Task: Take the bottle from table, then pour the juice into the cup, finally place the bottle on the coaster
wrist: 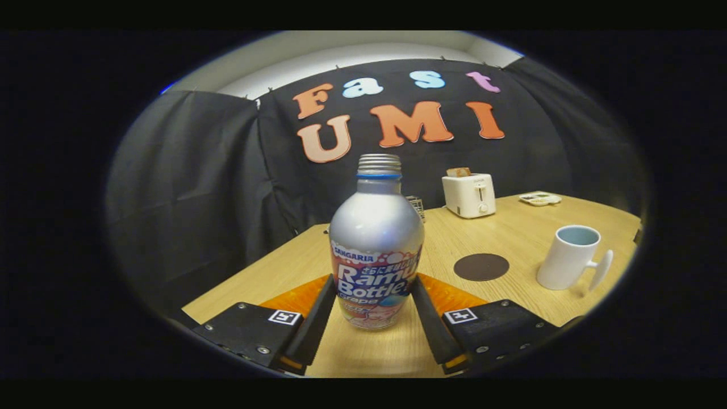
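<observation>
A silver aluminium bottle (376, 238) with a colourful label and a bare threaded neck stands upright between my fingers. My gripper (373, 279) is shut on the bottle, and both black fingers (318, 312) press against its lower sides. I cannot tell whether its base rests on the wooden table (363, 352) or hangs just above it. Beyond the right finger lies a round dark brown coaster (481, 266). Further right of it stands a white cup (568, 258), upright, with its handle pointing away from the coaster.
A white toaster (469, 195) with a slice of bread in it stands at the table's far edge. A small white dish (540, 199) lies beside it. A small dark container (416, 205) peeks out behind the bottle. The table's left edge runs close to my left finger.
</observation>
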`<act>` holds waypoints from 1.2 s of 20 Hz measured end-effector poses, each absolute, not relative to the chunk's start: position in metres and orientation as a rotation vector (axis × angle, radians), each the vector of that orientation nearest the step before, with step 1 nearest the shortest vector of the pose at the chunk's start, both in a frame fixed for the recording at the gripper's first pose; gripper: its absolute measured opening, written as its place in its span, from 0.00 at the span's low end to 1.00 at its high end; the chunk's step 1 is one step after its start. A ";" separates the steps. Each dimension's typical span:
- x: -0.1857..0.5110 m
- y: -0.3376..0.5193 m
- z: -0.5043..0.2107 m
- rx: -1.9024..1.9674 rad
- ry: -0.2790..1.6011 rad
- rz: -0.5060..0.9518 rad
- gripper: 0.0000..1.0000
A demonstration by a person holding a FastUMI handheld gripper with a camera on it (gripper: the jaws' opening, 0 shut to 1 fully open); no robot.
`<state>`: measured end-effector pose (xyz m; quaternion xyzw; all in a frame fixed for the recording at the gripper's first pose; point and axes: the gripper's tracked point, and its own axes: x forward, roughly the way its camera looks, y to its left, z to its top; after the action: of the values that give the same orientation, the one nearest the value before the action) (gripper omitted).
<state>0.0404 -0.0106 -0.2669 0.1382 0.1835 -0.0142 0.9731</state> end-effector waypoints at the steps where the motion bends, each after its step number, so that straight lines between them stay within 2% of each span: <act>1: 0.042 -0.015 -0.264 0.319 0.367 -0.034 0.77; 13: 0.042 -0.082 -0.287 0.702 0.421 -0.154 0.76; 24: 0.036 -0.109 -0.288 1.110 0.360 -0.234 0.75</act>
<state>0.0356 -0.1094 -0.2882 0.5230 0.1693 -0.1100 0.8281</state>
